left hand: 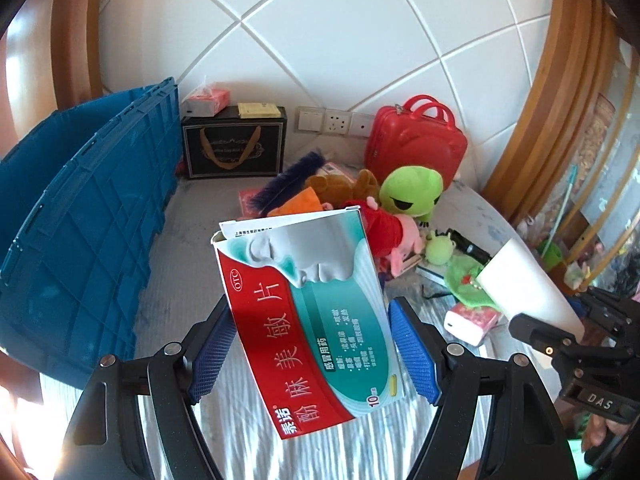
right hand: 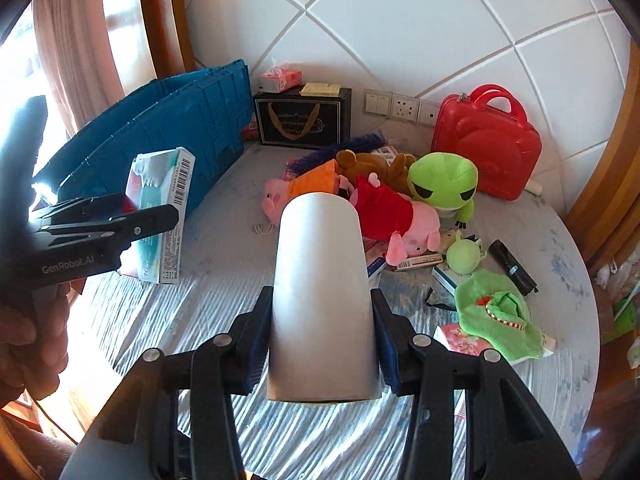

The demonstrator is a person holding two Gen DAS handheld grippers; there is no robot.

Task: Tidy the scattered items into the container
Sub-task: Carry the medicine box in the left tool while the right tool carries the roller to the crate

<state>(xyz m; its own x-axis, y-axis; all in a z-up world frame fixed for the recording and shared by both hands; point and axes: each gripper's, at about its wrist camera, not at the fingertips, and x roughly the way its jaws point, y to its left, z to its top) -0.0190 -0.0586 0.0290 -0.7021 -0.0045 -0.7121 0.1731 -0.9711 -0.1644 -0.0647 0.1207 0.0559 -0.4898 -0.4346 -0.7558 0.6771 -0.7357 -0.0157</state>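
A white tiled wall [right hand: 400, 20] fills the upper frame, sockets [right hand: 404, 107] at its foot. Wooden frame [right hand: 160, 32] and curtain [right hand: 72, 52] upper left, sunlit.

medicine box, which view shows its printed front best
The left wrist view: the medicine box fills the centre, front label facing the camera, between the left hand-held gripper pads. The right wrist view shows only its narrow barcode side, partly hidden.

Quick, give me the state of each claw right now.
Left claw: closed on the red, white and teal cardboard medicine box.
Right claw: closed on the plain white rounded plastic tube.
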